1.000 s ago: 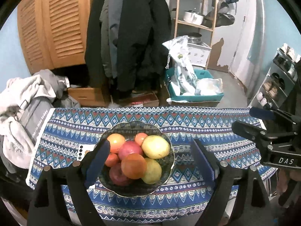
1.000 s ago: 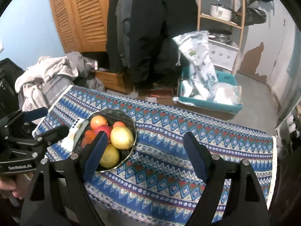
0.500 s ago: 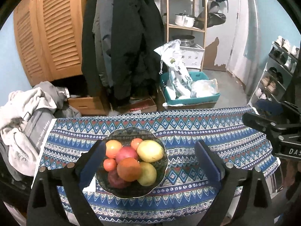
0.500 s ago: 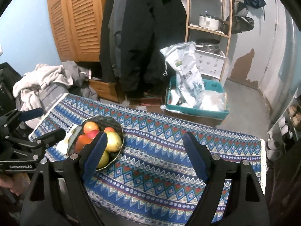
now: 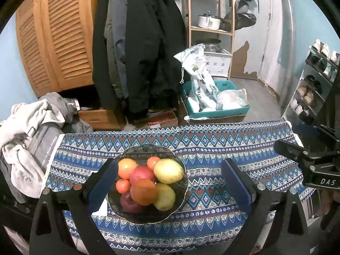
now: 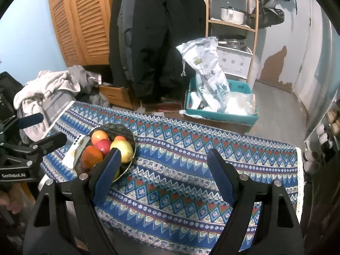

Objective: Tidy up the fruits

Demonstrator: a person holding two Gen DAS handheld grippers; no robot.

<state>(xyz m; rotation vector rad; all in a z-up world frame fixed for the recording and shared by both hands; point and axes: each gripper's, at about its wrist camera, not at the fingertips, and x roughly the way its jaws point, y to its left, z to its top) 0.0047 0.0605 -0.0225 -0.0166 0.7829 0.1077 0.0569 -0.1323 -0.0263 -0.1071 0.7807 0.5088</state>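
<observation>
Both grippers pulled back; left gripper (image 5: 170,182) jaws just widened, empty, framing the fruit bowl (image 5: 180,199) at lower centre; right gripper (image 6: 164,170) apart; fruit orientation unclear.

Table (image 5: 212,146): covered by blue patterned cloth (image 5: 212,193).
Bowl (image 5: 180,199): on cloth, left of centre, holding fruit.
White card (image 5: 99,209): on cloth, partly under bowl.

One bowl (image 5: 181,201) on one patterned cloth (image 5: 212,148) holds seven fruits: two yellow (image 5: 168,171), two red (image 5: 142,174), three orange, the biggest (image 5: 144,191) on top. Two grippers, left (image 5: 170,182) and right (image 6: 164,170), frame the scene.
</observation>
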